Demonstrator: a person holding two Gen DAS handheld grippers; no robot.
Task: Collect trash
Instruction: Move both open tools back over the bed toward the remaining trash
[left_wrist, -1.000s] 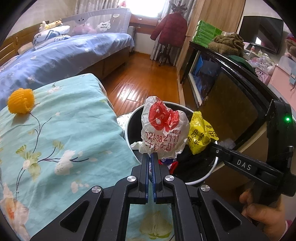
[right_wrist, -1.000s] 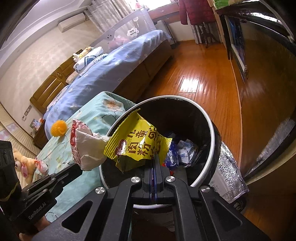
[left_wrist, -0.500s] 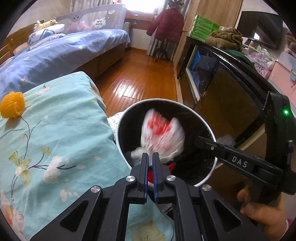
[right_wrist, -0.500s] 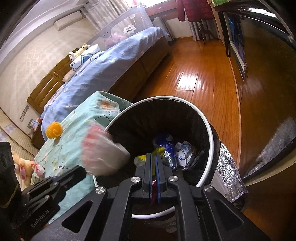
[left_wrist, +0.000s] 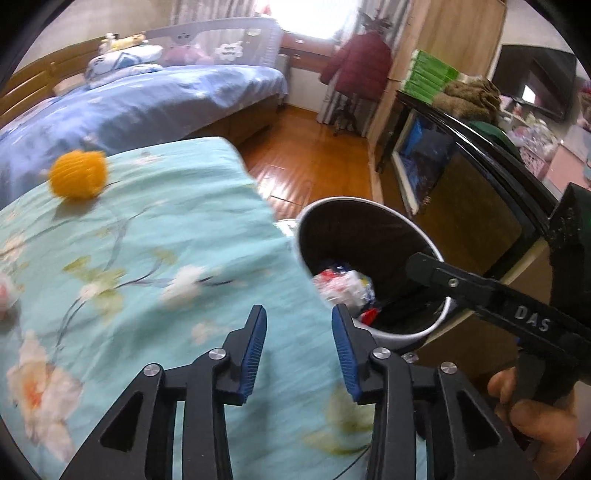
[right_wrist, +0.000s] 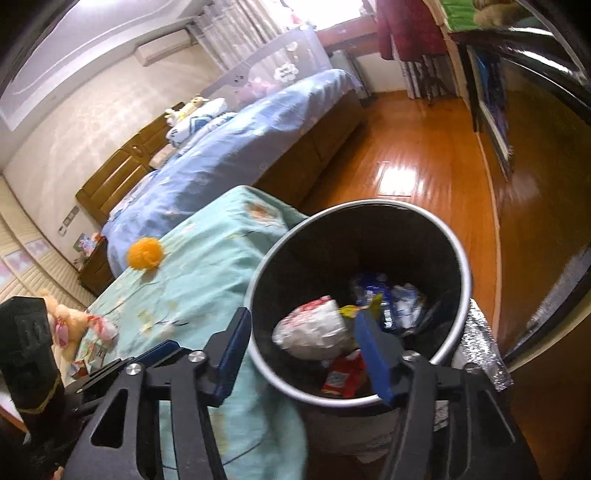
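Grippers — left gripper (left_wrist: 298, 334), right gripper (right_wrist: 301, 345) — both gaping; one bin (right_wrist: 466, 273)

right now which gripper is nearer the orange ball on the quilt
Left. The left gripper hangs open over the quilt, facing the orange ball; the right gripper is at the trash bin rim.

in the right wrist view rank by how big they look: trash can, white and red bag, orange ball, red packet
1. trash can
2. white and red bag
3. and 4. orange ball and red packet look alike; the ball lies farther off, so no ranking.
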